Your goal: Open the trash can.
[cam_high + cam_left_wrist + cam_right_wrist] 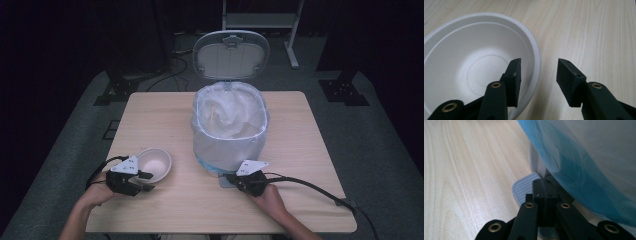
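Two grippers, white bowl (474,62), lined bin (230,130), nothing legible

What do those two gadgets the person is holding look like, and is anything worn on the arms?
Each is a black hand-held tool. The left gripper ends in two chunky black jaws on linkage bars with brass-coloured rivets; the right gripper is built the same. Each carries a grey three-cornered plate on top, and a black cable trails from the right one. The forearms are bare, with no sleeves in view.

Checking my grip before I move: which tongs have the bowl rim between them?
The left tongs: jaws apart, straddling the bowl rim. The right tongs are shut, on the bin's pedal.
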